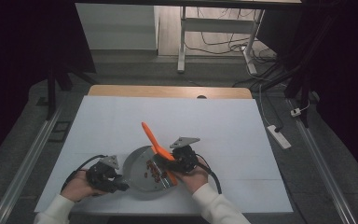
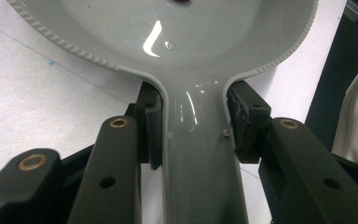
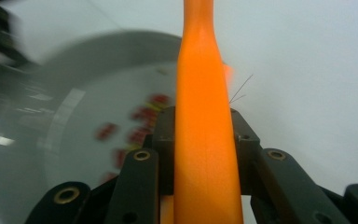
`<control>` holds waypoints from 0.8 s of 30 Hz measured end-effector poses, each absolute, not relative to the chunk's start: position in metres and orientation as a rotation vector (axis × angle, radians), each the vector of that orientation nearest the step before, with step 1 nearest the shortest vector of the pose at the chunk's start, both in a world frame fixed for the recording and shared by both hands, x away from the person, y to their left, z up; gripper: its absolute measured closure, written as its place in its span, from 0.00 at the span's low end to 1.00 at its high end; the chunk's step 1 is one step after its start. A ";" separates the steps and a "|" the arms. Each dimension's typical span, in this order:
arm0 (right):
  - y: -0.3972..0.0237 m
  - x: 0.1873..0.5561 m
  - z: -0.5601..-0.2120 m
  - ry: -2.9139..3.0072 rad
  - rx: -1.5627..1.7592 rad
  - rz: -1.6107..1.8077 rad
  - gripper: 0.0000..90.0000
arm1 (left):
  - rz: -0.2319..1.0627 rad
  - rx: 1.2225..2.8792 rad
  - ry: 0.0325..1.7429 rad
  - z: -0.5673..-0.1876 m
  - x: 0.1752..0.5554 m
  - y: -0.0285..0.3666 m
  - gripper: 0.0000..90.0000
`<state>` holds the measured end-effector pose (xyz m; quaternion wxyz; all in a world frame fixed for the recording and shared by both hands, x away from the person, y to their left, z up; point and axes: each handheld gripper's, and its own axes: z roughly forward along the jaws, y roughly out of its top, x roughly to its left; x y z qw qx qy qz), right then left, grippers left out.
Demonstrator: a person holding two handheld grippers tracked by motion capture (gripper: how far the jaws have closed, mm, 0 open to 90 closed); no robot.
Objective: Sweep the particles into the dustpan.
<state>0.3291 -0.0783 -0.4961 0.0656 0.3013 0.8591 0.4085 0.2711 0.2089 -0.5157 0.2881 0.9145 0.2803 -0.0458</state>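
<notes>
A grey round dish [image 1: 137, 164] with a ribbed rim and a flat handle [image 2: 198, 158] lies at the front middle of the white table. My left gripper [image 1: 122, 185] is shut on that handle, and its pads [image 2: 151, 126] press both edges. Several small red bits [image 1: 151, 173] lie in the dish [image 3: 98, 88]. My right gripper [image 1: 162, 163] is shut on a long orange tool [image 3: 205, 130]. The tool [image 1: 153, 139] slants over the dish's right side, with its thin end pointing away from me. The right gripper view is blurred on its left side.
The white sheet [image 1: 214, 126] covers the table, with a wooden strip [image 1: 168, 91] at the far edge. A power strip [image 1: 279, 136] lies on the floor at the right. Desk legs and cables [image 1: 223, 44] stand beyond the table.
</notes>
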 end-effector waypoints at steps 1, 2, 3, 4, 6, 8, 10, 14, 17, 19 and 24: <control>-0.073 0.326 -0.493 2.607 0.882 1.263 0.77 | -0.122 2.439 0.750 -0.516 0.271 0.209 0.69; -0.071 0.325 -0.490 2.603 0.855 1.256 0.77 | -0.122 2.443 0.745 -0.516 0.271 0.209 0.69; -0.070 0.324 -0.488 2.593 0.838 1.251 0.77 | -0.122 2.441 0.746 -0.516 0.271 0.209 0.69; -0.072 0.324 -0.486 2.579 0.832 1.254 0.77 | -0.122 2.440 0.747 -0.516 0.271 0.210 0.69; -0.079 0.327 -0.481 2.548 0.860 1.270 0.77 | -0.122 2.437 0.750 -0.516 0.271 0.210 0.69; -0.090 0.331 -0.478 2.509 0.894 1.266 0.77 | -0.122 2.437 0.749 -0.516 0.271 0.210 0.69; -0.103 0.333 -0.476 2.480 0.931 1.251 0.77 | -0.125 2.433 0.750 -0.516 0.271 0.210 0.69; -0.122 0.333 -0.480 2.466 0.981 1.201 0.77 | -0.125 2.437 0.747 -0.515 0.270 0.210 0.69; -0.129 0.332 -0.486 2.474 0.993 1.157 0.77 | -0.121 2.439 0.749 -0.515 0.270 0.209 0.69; -0.134 0.328 -0.491 2.487 1.011 1.118 0.77 | -0.117 2.442 0.751 -0.514 0.268 0.208 0.69; -0.132 0.315 -0.497 2.528 1.006 1.116 0.77 | -0.112 2.446 0.748 -0.514 0.267 0.205 0.69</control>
